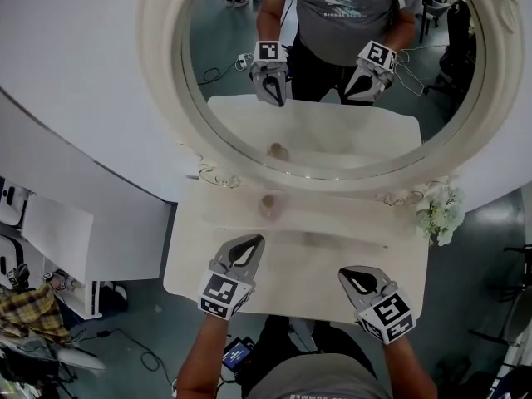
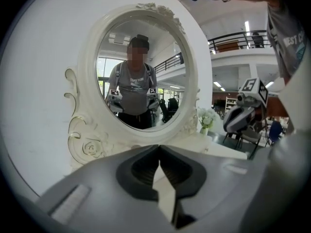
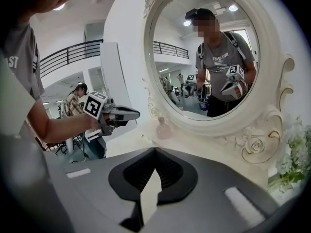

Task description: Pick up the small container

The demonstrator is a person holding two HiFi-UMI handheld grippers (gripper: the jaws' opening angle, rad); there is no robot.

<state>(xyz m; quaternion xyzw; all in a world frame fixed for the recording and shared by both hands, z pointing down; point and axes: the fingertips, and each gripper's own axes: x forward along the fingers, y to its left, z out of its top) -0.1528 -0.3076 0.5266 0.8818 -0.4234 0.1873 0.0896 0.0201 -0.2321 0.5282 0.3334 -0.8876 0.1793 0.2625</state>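
Note:
A small pinkish container (image 1: 268, 205) stands on the white dressing table (image 1: 199, 264), close to the base of the oval mirror; the right gripper view shows the container (image 3: 164, 129) too. My left gripper (image 1: 256, 241) hovers just in front of it, a little to its left, jaws shut and empty. My right gripper (image 1: 342, 274) is nearer the table's front edge on the right, also shut with nothing in it. The container does not show in the left gripper view.
A large oval mirror in an ornate white frame (image 1: 166, 98) rises behind the table and reflects the person and both grippers. White flowers (image 1: 438, 210) stand at the table's back right corner. A white cabinet (image 1: 58, 239) is on the floor to the left.

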